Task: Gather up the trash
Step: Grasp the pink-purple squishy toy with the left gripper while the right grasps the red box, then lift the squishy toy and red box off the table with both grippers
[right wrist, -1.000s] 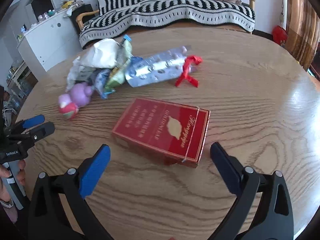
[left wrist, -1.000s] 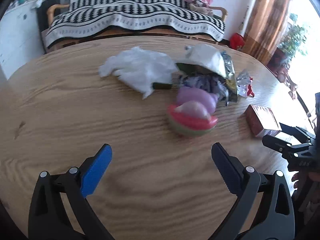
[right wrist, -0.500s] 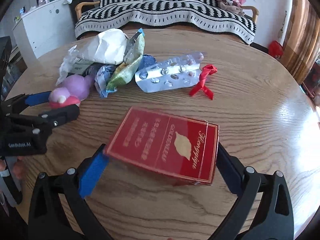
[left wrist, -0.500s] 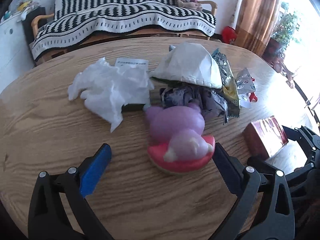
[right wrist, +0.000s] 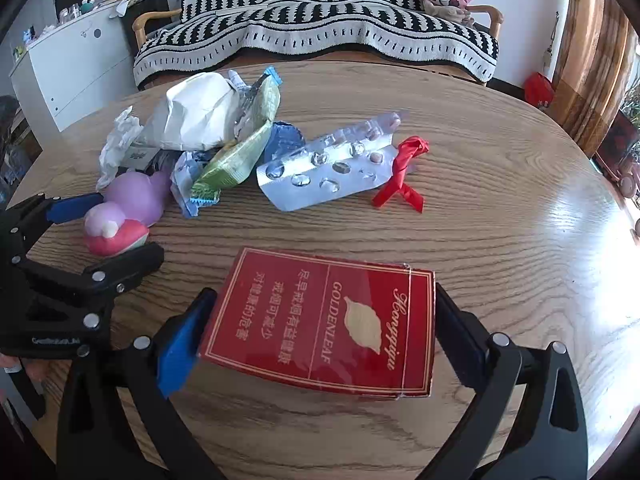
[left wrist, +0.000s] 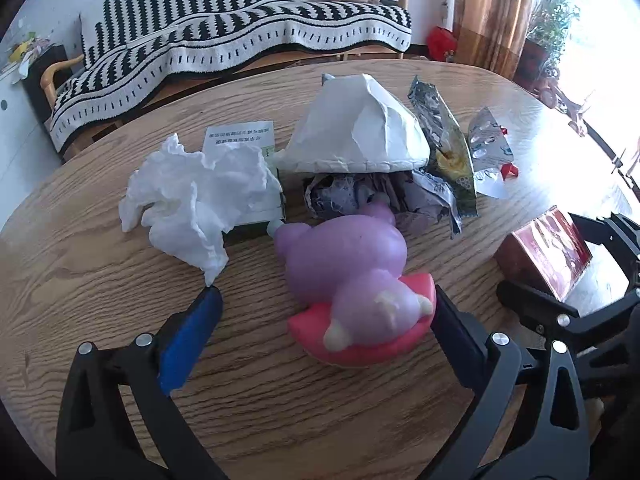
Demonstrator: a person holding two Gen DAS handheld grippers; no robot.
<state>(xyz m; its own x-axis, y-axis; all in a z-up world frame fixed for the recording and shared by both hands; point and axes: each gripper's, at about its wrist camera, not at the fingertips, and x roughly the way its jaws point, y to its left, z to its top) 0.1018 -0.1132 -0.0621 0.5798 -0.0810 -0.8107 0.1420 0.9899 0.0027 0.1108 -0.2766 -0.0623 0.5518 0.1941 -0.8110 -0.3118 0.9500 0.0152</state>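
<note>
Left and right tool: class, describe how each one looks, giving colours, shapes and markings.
Each tool, left tool and right tool, has a black frame with silver rivets, one blue finger pad and one dark ridged pad. The left tool's body carries small white lettering.

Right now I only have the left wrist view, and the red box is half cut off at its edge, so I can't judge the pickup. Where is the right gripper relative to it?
Observer: The red box lies flat on the table, filling the gap between the fingers of the right gripper. I cannot tell whether the pads press on it.
Operator: Is anything beyond the box?
Observer: A red ribbon lies beyond it, apart from it, right beside the end of a blister pack.
Operator: Is that pack empty?
Observer: Not fully. A few pinkish pills show in the pockets near the ribbon end.
</note>
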